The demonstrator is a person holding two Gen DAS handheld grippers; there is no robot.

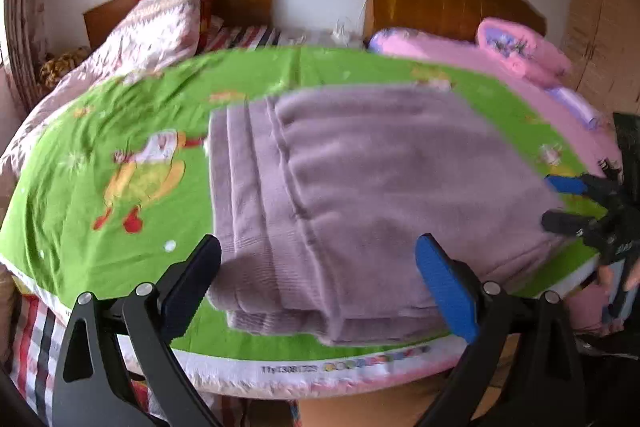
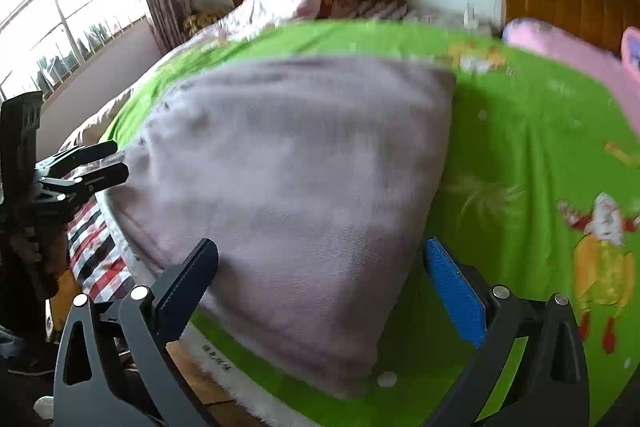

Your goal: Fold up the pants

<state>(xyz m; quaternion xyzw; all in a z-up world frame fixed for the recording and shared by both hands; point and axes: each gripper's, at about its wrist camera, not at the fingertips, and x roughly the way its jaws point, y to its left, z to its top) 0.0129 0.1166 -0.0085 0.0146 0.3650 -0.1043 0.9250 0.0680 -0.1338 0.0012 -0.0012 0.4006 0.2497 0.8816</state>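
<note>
On the green sheet [image 1: 120,107], blurred folded pants [image 1: 360,187]; both claws gape, empty.

Mauve pants [image 1: 360,187] lie on a bright green sheet [image 1: 100,131] — yellow-and-red cartoon prints.

A bed [image 1: 248,367] carried a green cartoon sheet [image 1: 100,131]. On the sheet lay the folded mauve pants [image 1: 360,179]. Pink bedding [image 1: 460,55] lay at its far side.
</note>
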